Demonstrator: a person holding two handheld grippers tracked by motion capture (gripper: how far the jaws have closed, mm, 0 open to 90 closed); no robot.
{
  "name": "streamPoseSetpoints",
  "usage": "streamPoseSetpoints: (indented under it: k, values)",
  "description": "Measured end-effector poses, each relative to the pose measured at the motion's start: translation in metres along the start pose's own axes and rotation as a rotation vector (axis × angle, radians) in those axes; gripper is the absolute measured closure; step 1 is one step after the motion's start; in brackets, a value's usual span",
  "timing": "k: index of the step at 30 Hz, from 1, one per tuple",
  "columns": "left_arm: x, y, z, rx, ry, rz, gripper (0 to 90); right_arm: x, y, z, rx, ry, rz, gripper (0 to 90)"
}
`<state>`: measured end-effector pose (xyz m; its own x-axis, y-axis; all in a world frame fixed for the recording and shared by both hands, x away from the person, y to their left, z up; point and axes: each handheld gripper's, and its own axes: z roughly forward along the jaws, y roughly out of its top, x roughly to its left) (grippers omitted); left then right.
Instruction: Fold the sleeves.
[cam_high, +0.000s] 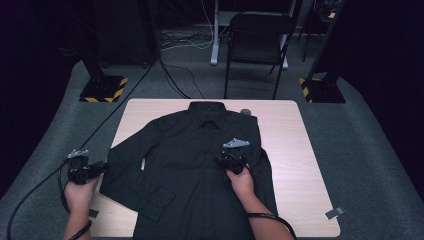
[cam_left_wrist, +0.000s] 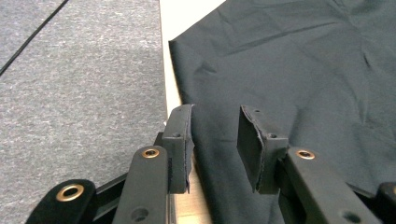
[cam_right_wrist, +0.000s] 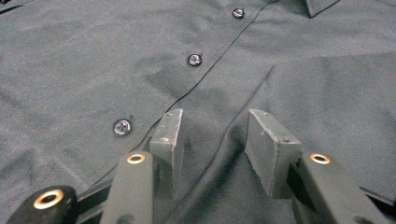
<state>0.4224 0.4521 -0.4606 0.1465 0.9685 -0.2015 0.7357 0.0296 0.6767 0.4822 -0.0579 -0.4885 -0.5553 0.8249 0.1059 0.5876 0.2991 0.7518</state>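
Black long-sleeved button-up cotton shirt (cam_high: 200, 165) lies flat, front up, on the pale wooden table (cam_high: 295, 150). Left gripper (cam_left_wrist: 215, 140): jaws released, straddling the sleeve edge at the table's edge, grey carpet beyond. Right gripper (cam_right_wrist: 212, 140): jaws released, resting on the shirt front beside the button placket.

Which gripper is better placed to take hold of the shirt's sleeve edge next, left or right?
Left, probably. The left gripper sits at the table edge, jaws apart astride the black shirt's sleeve border. The right gripper rests open on the shirt front beside the button placket, far from that sleeve.
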Motion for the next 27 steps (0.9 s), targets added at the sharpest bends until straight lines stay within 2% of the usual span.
streamPoseSetpoints:
  k: [13, 16, 19, 22, 24, 25, 27]
  values:
    - [0.005, -0.005, 0.008, 0.022, -0.018, -0.030, 65.6, -0.001, 0.000, 0.000, -0.002, 0.001, 0.006, 56.9]
    - [0.007, -0.006, 0.011, 0.022, -0.038, -0.045, 64.5, -0.001, 0.000, 0.000, -0.002, 0.000, 0.005, 56.9]
    - [0.007, -0.007, 0.013, 0.036, -0.037, -0.039, 64.8, -0.001, 0.000, 0.000, -0.002, 0.000, 0.006, 57.1]
    - [0.006, -0.007, 0.013, 0.035, -0.039, -0.037, 69.1, -0.001, 0.000, 0.000, -0.002, -0.001, 0.005, 57.1]
    - [0.005, -0.006, 0.012, 0.030, -0.039, -0.025, 77.6, -0.001, 0.000, 0.000, -0.002, -0.002, 0.005, 57.2]
    - [0.003, -0.006, 0.011, 0.031, -0.040, -0.017, 77.6, 0.000, 0.000, 0.000, -0.002, -0.002, 0.005, 57.2]
    - [0.000, -0.005, 0.010, 0.026, -0.043, -0.002, 84.2, 0.000, 0.000, 0.000, -0.002, -0.003, 0.004, 57.4]
